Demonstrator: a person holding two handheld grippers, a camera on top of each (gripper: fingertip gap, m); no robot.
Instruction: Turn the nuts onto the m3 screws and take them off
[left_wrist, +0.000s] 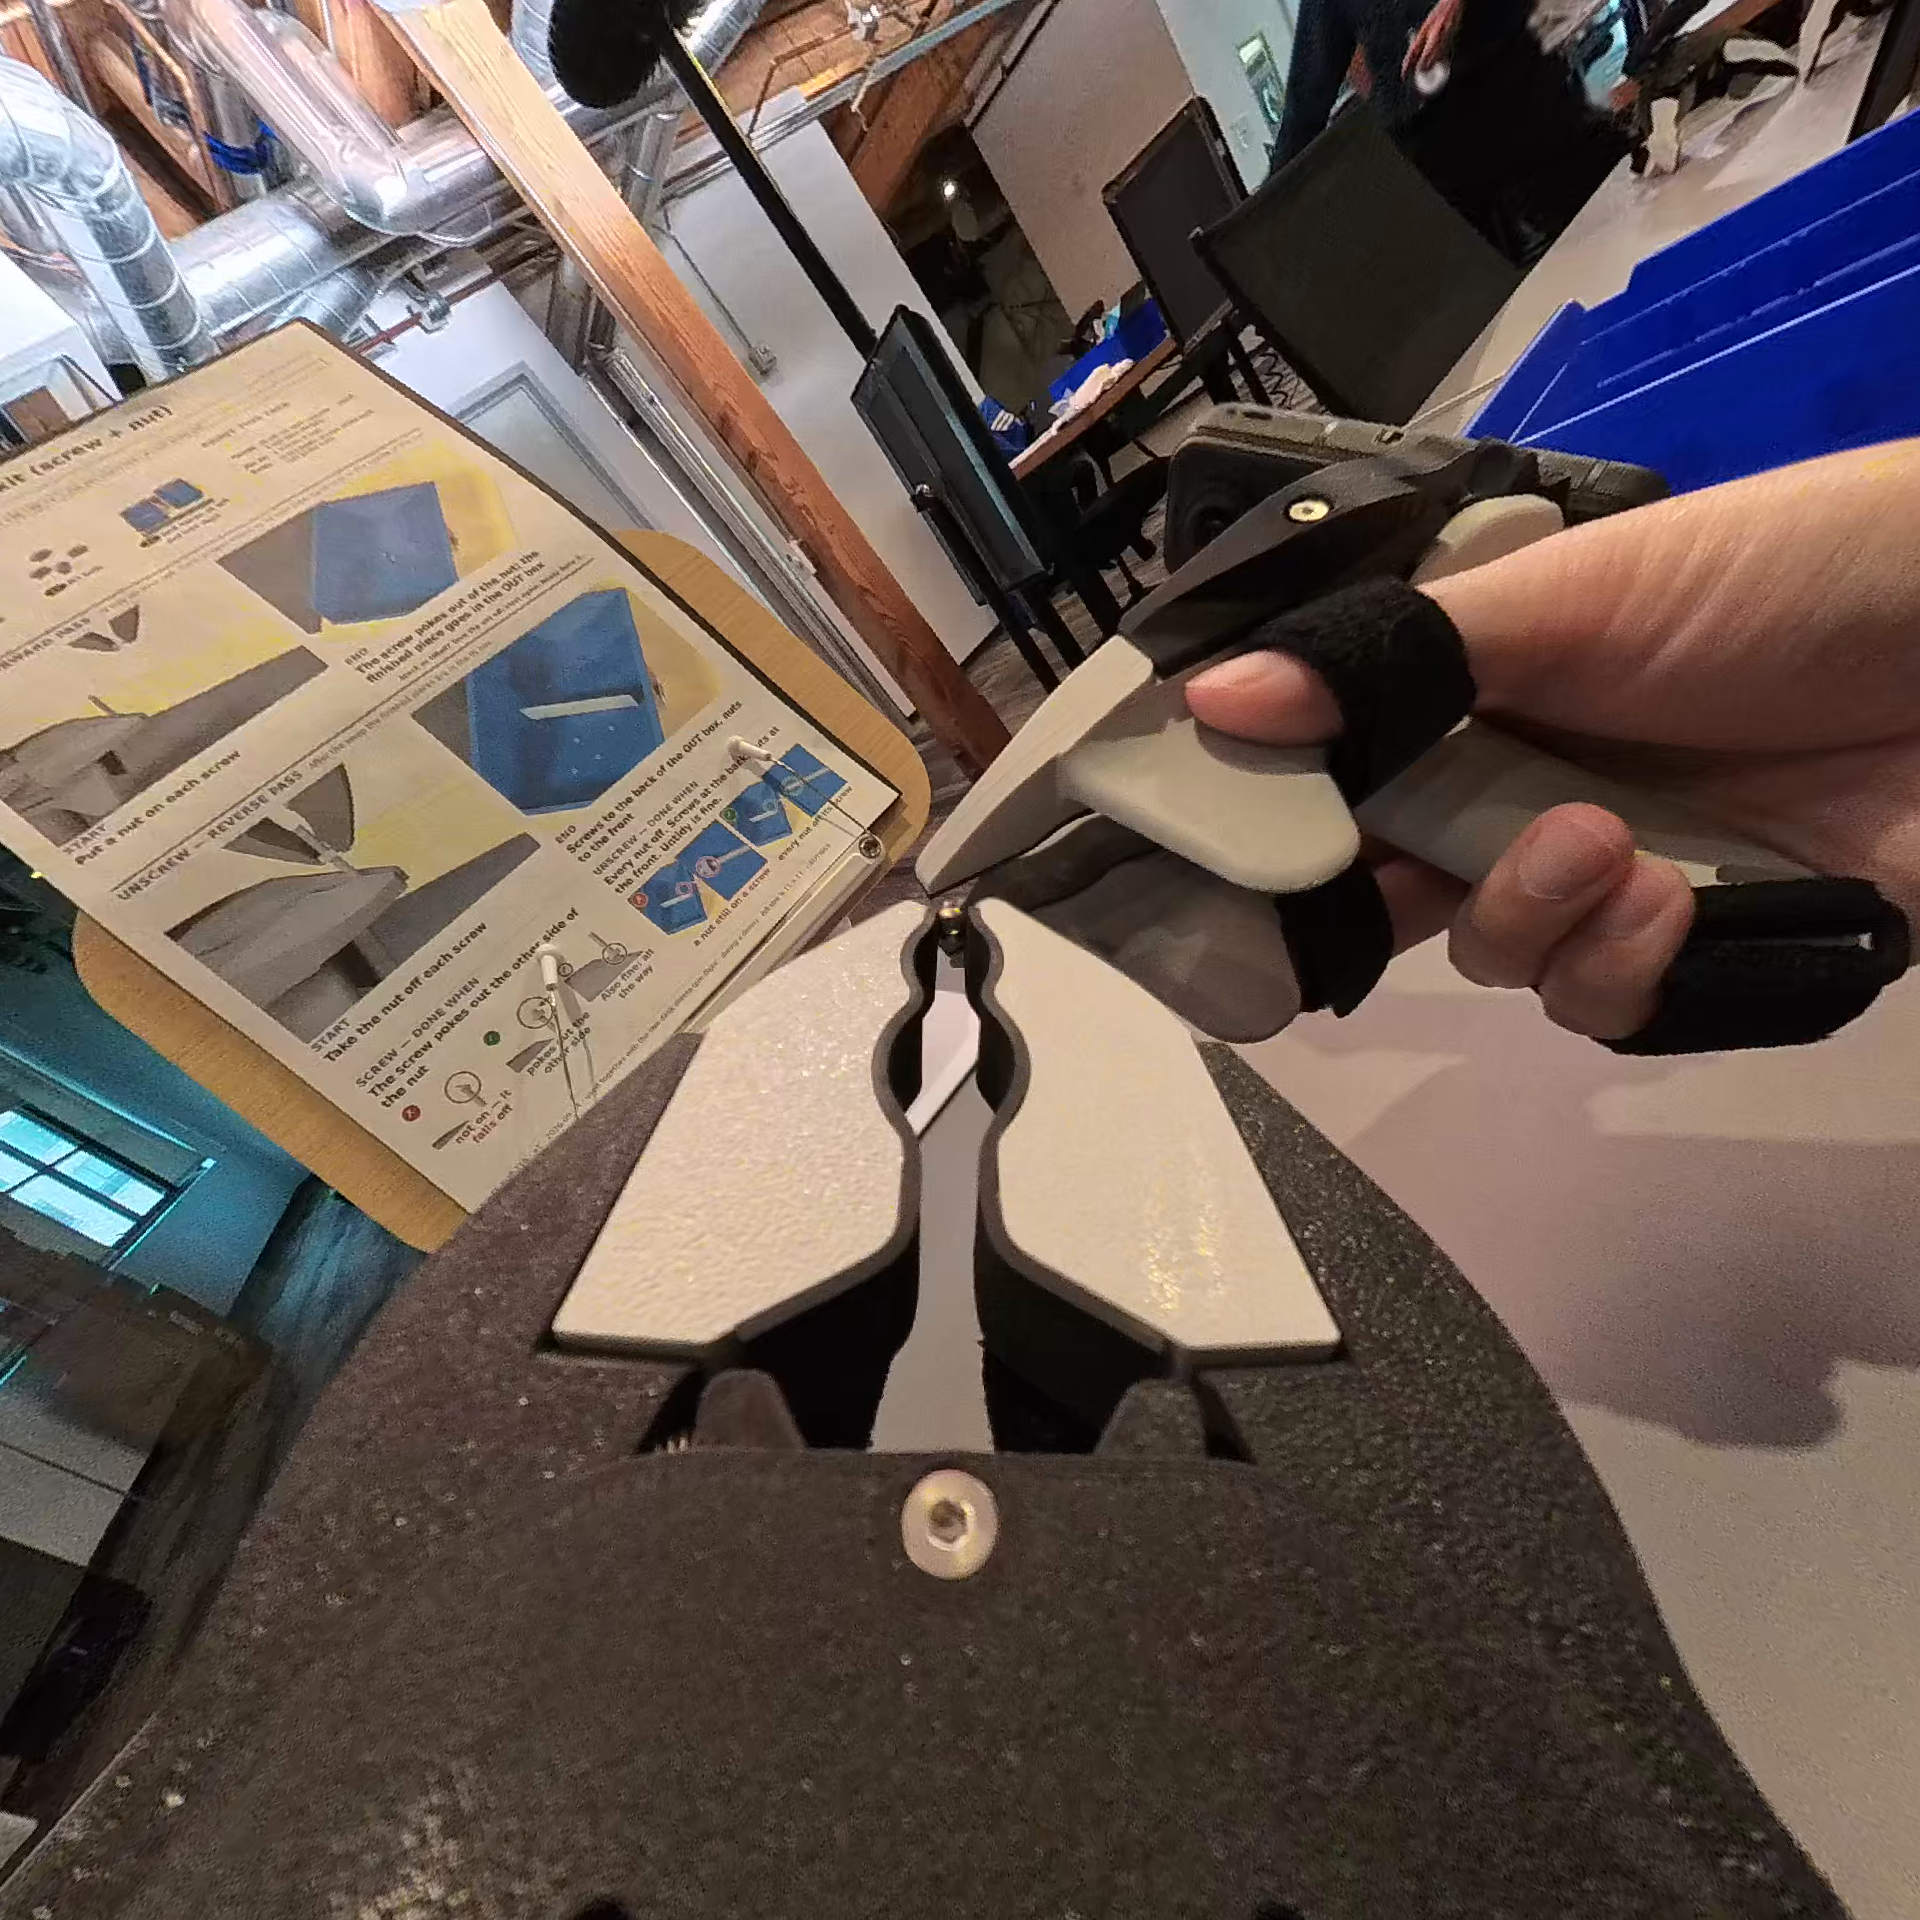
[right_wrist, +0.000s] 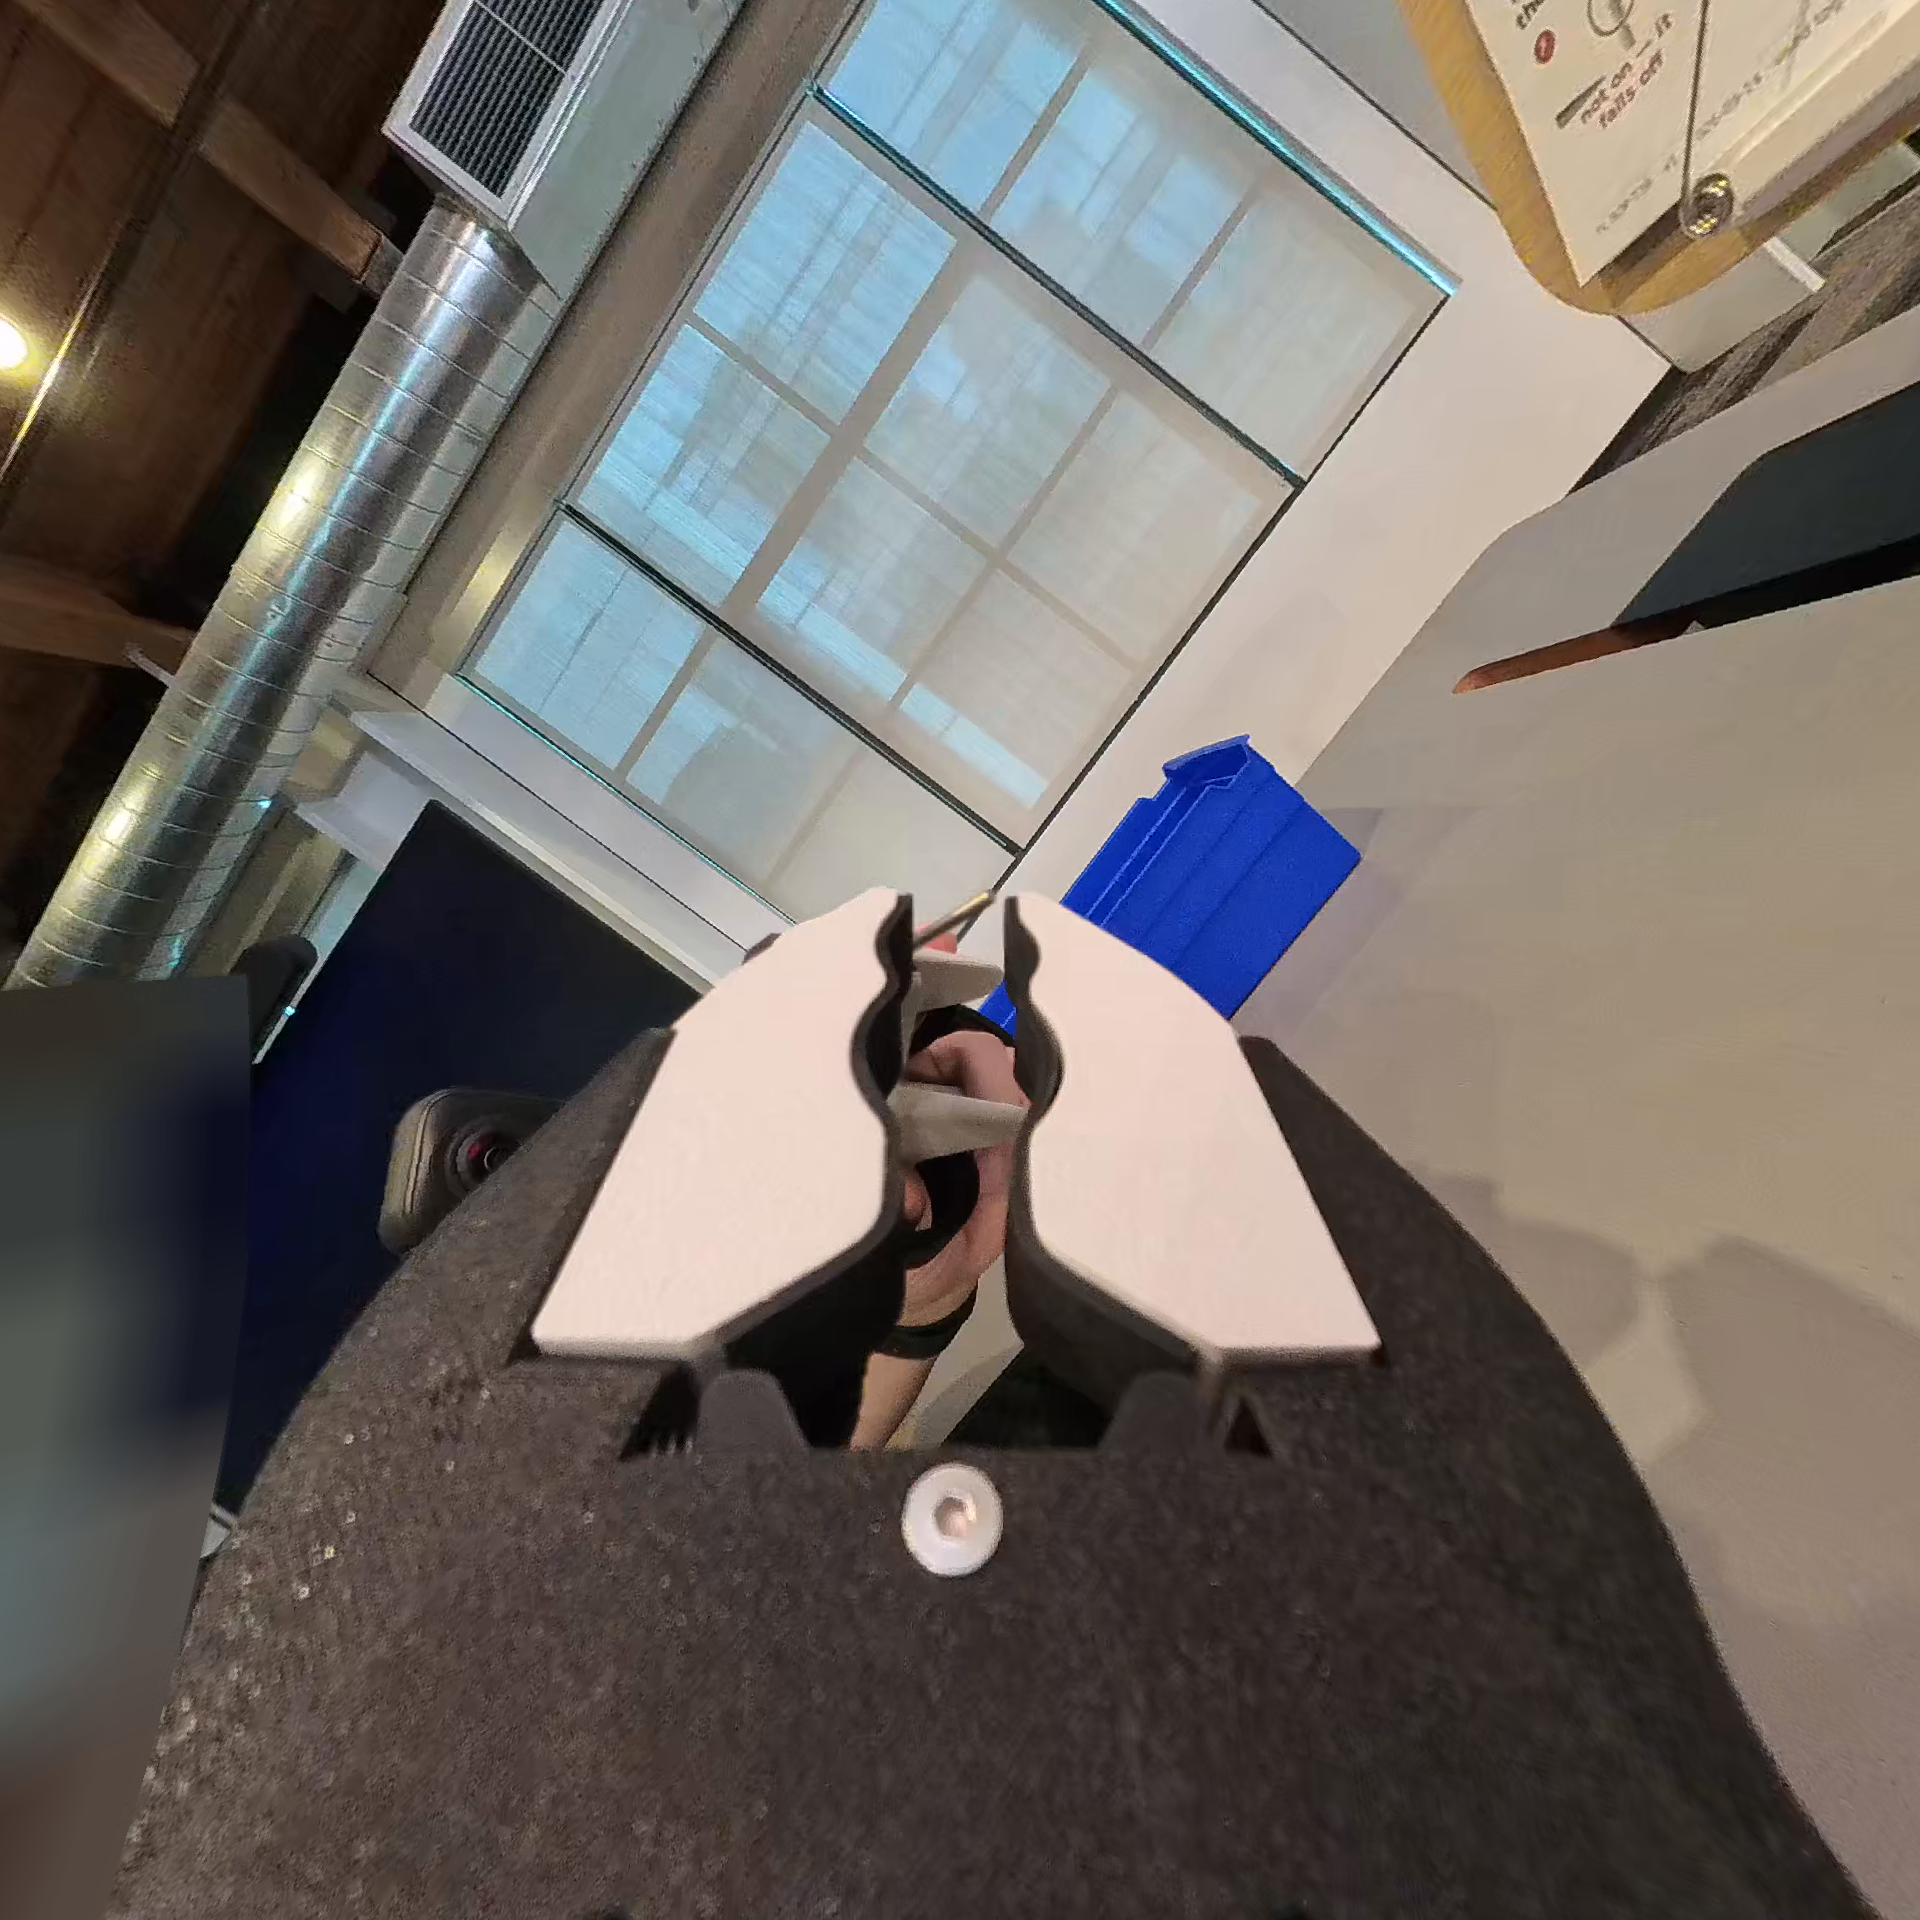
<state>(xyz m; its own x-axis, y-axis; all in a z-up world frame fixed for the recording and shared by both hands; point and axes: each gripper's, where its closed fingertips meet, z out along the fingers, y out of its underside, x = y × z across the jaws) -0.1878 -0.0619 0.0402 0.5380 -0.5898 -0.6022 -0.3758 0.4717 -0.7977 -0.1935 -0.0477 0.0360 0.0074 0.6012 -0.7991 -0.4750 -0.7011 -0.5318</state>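
A tiny brass-coloured nut (left_wrist: 950, 921) is pinched at the left gripper (left_wrist: 950, 928) tips, while a thin dark screw (right_wrist: 958, 916) (slanted) is seen between the right gripper (right_wrist: 958, 935) fingers, slightly parted.

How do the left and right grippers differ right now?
The left gripper is nearly closed, pinching a small metal part. The right gripper shows a wider gap with a thin screw inside, grip unclear. Both have pale fingers and meet tip to tip.
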